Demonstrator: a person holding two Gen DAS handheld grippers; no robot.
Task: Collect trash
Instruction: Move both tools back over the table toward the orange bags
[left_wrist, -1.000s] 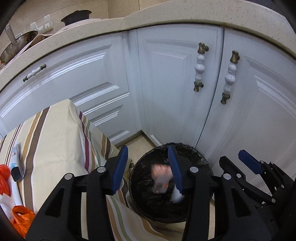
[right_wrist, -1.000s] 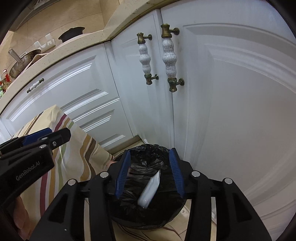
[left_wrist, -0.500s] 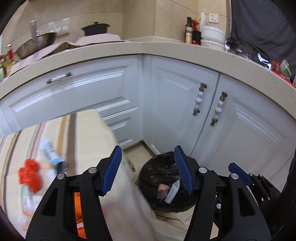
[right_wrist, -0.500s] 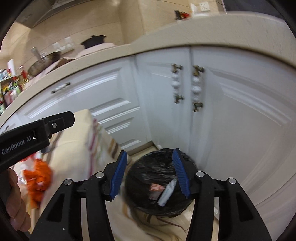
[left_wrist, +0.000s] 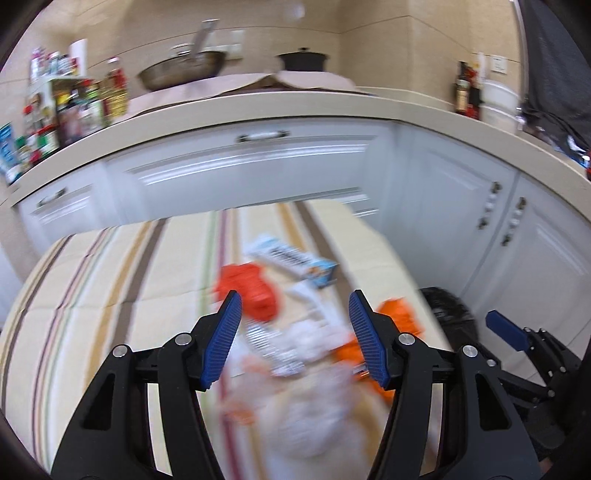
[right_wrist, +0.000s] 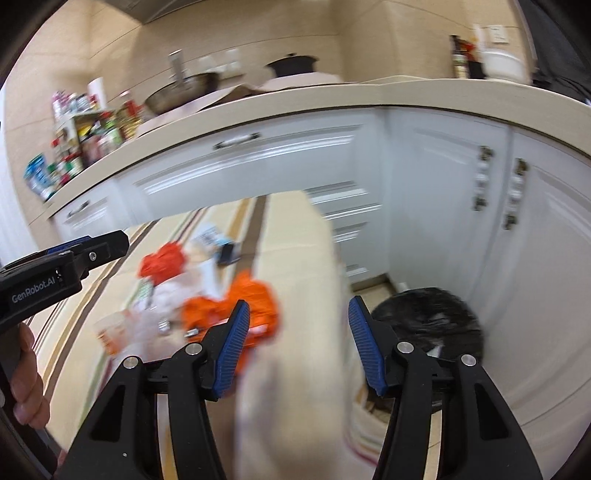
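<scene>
A blurred pile of trash lies on the striped tablecloth (left_wrist: 110, 295): a red-orange wrapper (left_wrist: 251, 291), an orange wrapper (left_wrist: 399, 317), a white and blue packet (left_wrist: 295, 258) and white crumpled pieces (left_wrist: 310, 339). My left gripper (left_wrist: 295, 336) is open and empty above the pile. My right gripper (right_wrist: 295, 343) is open and empty over the table's right edge, with the orange wrapper (right_wrist: 236, 306) by its left finger. The black-lined trash bin (right_wrist: 428, 321) stands on the floor to the right and also shows in the left wrist view (left_wrist: 447, 310).
White cabinets (left_wrist: 258, 173) run under a beige counter (left_wrist: 295, 107) behind the table. A pan (left_wrist: 184, 74), a black pot (left_wrist: 303, 59) and bottles (left_wrist: 74, 107) stand on the counter. The other gripper shows at the right (left_wrist: 517, 339) and at the left (right_wrist: 55, 273).
Both grippers have swung left and up, away from the bin and over the table. The trash pile has come into view under them. Both stay open and empty.
</scene>
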